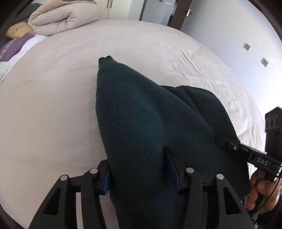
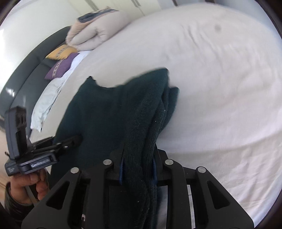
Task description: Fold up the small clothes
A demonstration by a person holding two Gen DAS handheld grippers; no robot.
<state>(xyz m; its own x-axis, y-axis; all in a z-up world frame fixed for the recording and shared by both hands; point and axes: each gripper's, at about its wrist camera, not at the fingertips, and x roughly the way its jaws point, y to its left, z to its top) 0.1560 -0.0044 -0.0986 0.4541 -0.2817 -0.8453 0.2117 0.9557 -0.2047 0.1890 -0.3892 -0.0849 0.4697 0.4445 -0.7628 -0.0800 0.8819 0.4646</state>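
Note:
A dark green knitted garment (image 1: pixel 141 119) hangs between both grippers above the white bed sheet (image 1: pixel 49 109). My left gripper (image 1: pixel 141 169) is shut on one bunched edge of it; the cloth fills the gap between the blue pads. My right gripper (image 2: pixel 138 169) is shut on the other edge, with folds of the garment (image 2: pixel 123 109) draped forward over the sheet (image 2: pixel 220 105). The right gripper also shows at the right edge of the left wrist view (image 1: pixel 229 143), pinching the cloth. The left gripper shows at the left of the right wrist view (image 2: pixel 70 141).
A rolled beige duvet (image 1: pixel 65 15) lies at the head of the bed with yellow (image 1: pixel 19 31) and purple (image 1: pixel 14 45) pillows beside it. A dark headboard (image 2: pixel 26 75) runs along the left. Wardrobe doors and a room door stand beyond the bed.

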